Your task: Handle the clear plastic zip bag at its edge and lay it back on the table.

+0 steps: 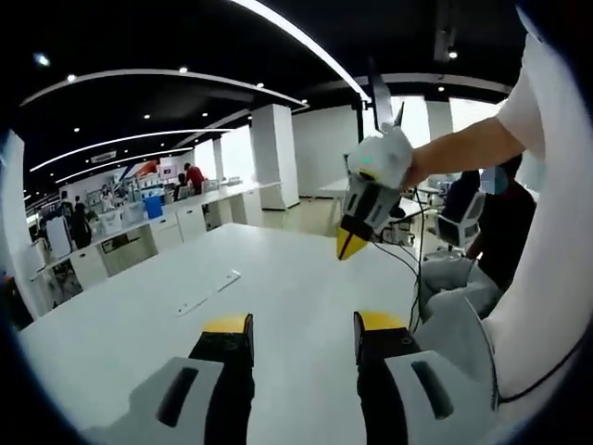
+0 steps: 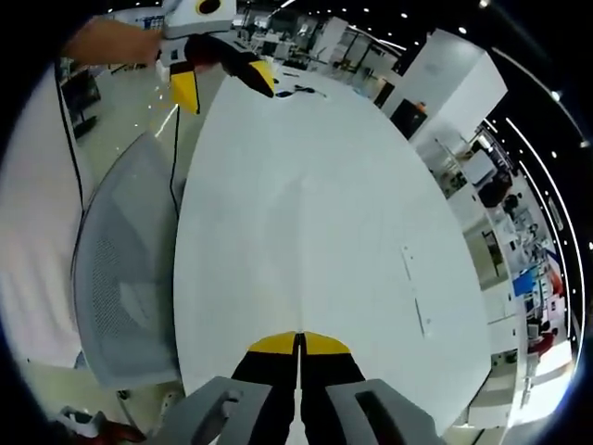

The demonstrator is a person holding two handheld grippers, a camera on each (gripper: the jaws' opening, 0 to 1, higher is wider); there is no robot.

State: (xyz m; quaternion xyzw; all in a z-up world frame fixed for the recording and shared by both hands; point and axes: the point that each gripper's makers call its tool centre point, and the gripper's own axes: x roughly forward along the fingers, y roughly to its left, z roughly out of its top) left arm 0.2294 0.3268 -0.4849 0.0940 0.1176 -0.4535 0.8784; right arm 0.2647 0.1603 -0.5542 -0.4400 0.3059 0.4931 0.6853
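L gripper (image 1: 304, 324): jaws apart, nothing between the yellow tips; it hangs over the near edge of the white table (image 1: 278, 278); seen from the right gripper view, L gripper (image 2: 222, 74) sits above the table's far end, jaws spread, held by a bare hand (image 2: 111, 42).

R gripper (image 2: 298, 345): yellow tips pressed together, no gap, nothing visible pinched betw. them; it is over the table (image 2: 306, 139) near its edge; in the left gripper view R gripper (image 1: 357, 236) is raised above the table's far side, tip pointing down, held in a white-gloved hand (image 1: 384, 158).

Clear zip bag: can't make it out for sure; faint pale creases (image 2: 306, 204) on the table mid-top, ahead of the R jaws, may be it, can't tell.

Two flat white strips (image 1: 208, 292) lie on the table, well apart from both grippers; same strips (image 2: 414, 287) toward the table's side edge.

Grey mesh chair (image 2: 120, 278) just beside the table's long edge; person's white shirt (image 1: 547, 278) next to it; office desks (image 1: 176, 222) and white pillar (image 1: 278, 153) beyond the table.
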